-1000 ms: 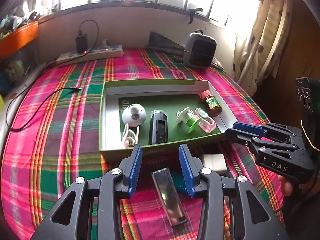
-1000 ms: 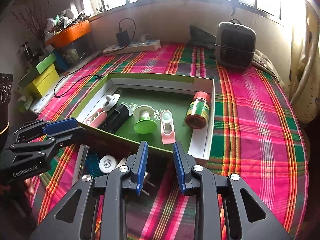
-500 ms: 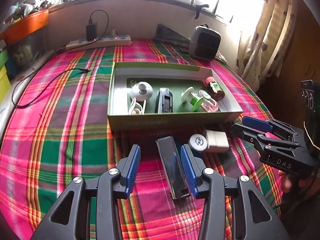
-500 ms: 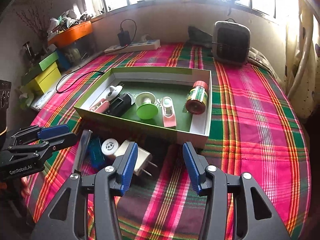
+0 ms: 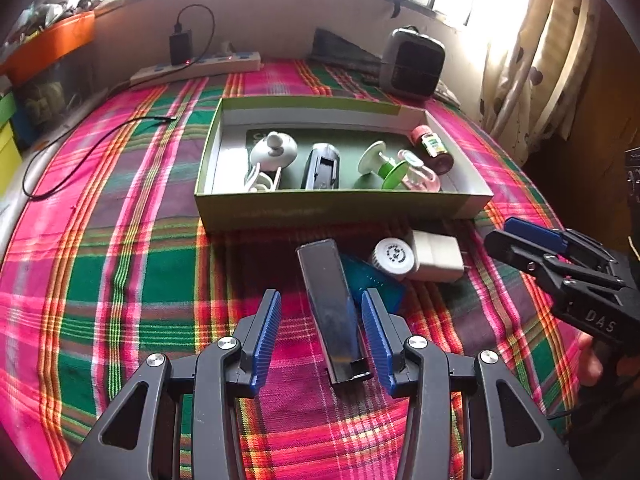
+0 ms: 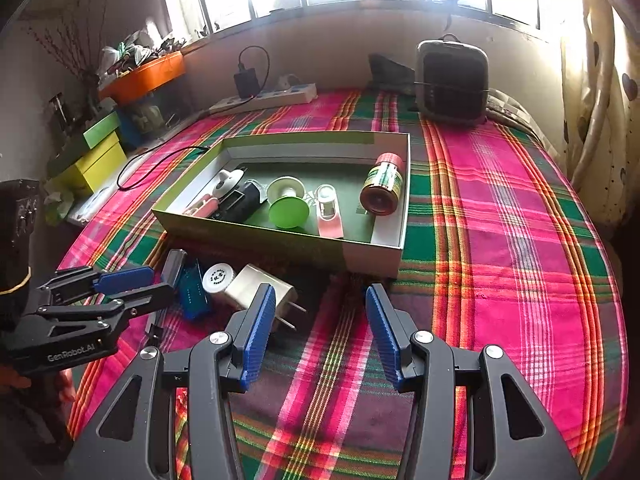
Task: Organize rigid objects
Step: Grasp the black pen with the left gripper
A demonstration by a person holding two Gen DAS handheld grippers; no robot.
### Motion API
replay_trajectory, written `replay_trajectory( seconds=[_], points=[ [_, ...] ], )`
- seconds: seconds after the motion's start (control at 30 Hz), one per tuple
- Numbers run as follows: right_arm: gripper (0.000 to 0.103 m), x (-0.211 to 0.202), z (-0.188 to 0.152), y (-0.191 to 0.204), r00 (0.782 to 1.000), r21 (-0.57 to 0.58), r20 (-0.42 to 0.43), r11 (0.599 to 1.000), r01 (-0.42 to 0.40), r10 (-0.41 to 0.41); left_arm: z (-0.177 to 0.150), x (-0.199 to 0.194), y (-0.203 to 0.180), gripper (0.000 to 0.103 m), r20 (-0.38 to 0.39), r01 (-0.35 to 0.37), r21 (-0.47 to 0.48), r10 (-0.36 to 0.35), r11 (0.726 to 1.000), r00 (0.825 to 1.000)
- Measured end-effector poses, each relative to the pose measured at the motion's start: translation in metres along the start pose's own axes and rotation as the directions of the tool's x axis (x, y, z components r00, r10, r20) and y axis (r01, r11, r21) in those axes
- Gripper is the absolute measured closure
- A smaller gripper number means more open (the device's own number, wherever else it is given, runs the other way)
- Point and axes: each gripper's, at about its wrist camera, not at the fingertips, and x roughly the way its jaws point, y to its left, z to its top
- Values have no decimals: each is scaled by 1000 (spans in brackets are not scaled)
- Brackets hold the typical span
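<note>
A green box on the plaid bed holds a white knob, a black device, a green spool, a pink item and a red-capped bottle. In front of it lie a long black bar, a blue case, a white round cap and a white charger plug. My left gripper is open, its fingers on either side of the black bar's near end. My right gripper is open and empty, just right of the charger plug.
A grey heater stands at the back by the window. A power strip with a black cable lies at the back left. Yellow and green boxes sit left of the bed. Curtains hang at the right.
Both grippers have drawn back from the box and risen. My right gripper has opened wider. The black bar now lies further between my left fingers, and the loose objects are in fuller view.
</note>
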Motion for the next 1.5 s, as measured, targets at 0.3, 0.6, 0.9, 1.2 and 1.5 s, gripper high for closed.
replay_trajectory(
  seconds=[0.3,0.6,0.9,1.2,1.5],
  points=[
    [55,-3,-2,-3,1000,3,8,1000,-12,12,-1,9,-4,62,-11,-41,6,41,999,999],
    [55,2,-3,-2,1000,-7,-6,1000,-13,13,-2,7,4,80,-1,-51,-12,51,999,999],
    [55,11,2,13,998,-66,-22,996,-67,66,-5,3,18,85,11,-35,-25,35,999,999],
    [55,27,10,21,995,-108,-40,989,-96,92,-5,-2,39,85,18,-55,-49,56,997,998],
    [54,40,14,22,987,-116,-80,982,-148,140,-6,-2,44,85,24,-43,-52,44,998,999]
  ],
)
